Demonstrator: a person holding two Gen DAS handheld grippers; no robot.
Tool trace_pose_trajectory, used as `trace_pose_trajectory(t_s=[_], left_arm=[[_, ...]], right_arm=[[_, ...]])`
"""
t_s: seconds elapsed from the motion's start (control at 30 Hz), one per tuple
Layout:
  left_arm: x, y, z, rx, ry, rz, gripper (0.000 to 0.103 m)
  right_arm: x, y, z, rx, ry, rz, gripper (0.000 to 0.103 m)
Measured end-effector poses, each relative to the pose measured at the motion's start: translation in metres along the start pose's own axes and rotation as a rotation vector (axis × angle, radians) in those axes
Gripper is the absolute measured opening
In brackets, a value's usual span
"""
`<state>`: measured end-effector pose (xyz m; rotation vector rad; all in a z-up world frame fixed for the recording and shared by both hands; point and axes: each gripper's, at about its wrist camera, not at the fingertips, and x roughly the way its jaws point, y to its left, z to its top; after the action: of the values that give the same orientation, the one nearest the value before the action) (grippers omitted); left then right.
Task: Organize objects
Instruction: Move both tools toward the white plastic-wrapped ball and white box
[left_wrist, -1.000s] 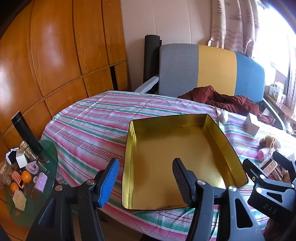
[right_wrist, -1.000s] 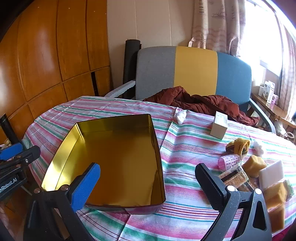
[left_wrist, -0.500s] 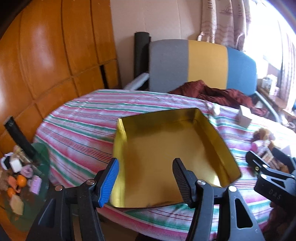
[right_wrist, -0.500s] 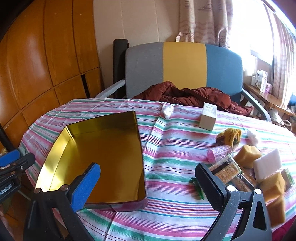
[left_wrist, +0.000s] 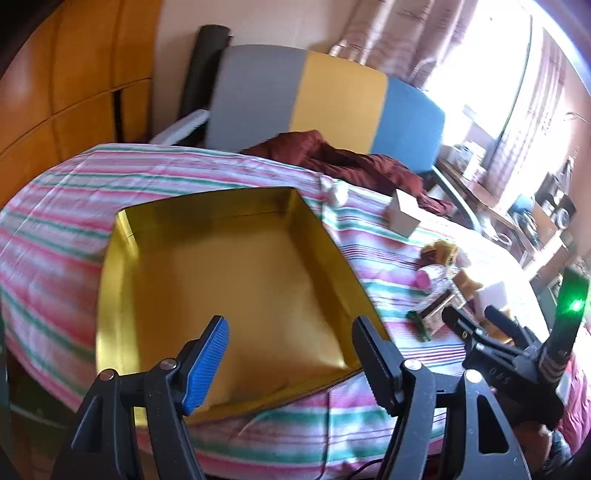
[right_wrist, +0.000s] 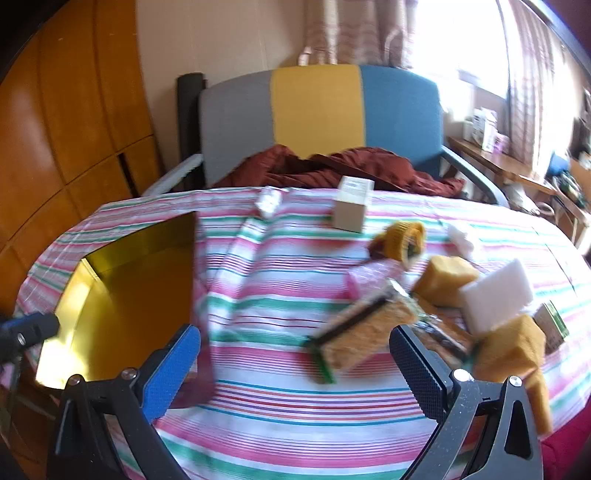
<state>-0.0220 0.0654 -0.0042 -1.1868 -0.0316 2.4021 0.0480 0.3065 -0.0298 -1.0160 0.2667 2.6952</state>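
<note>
A shallow gold tin tray (left_wrist: 236, 280) lies on the striped tablecloth, and only its bare gold floor shows. My left gripper (left_wrist: 293, 354) hovers over the tray's near edge, its jaws opening with nothing between them. In the right wrist view the tray (right_wrist: 122, 291) is at the left. My right gripper (right_wrist: 295, 365) stands open above the cloth, nothing in it. Just beyond its fingers lies a clear packet with a black band (right_wrist: 362, 332). Behind the packet are a pink bottle (right_wrist: 369, 280), yellow sponges (right_wrist: 443, 280), and a white sponge (right_wrist: 495, 295). The right gripper (left_wrist: 491, 332) also shows in the left wrist view.
A small white box (right_wrist: 351, 208), a crumpled white wad (right_wrist: 269, 201) and a yellow knitted item (right_wrist: 400, 240) sit further back. A grey, yellow and blue chair (right_wrist: 317, 110) with a dark red garment (right_wrist: 332, 170) stands behind the table. Wood panelling is at the left.
Both views have swung to the right and tipped down. The left jaws stand wider apart. The right gripper has come closer to the pile of sponges and packets, with the tray now at its left.
</note>
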Motion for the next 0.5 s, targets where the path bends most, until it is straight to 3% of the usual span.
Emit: trace_pose_trajectory(t_s=[0.27, 0.5], left_arm=[[0.053, -0.041, 0.074, 0.139, 0.079, -0.013, 0.072], [0.138, -0.081, 0.142, 0.193, 0.173, -0.032, 0.072]], right_arm=[[0.005, -0.043, 0.002, 0.064, 0.012, -0.037, 0.103], [0.012, -0.061, 0.011, 0.085, 0.024, -0.028, 0.103]])
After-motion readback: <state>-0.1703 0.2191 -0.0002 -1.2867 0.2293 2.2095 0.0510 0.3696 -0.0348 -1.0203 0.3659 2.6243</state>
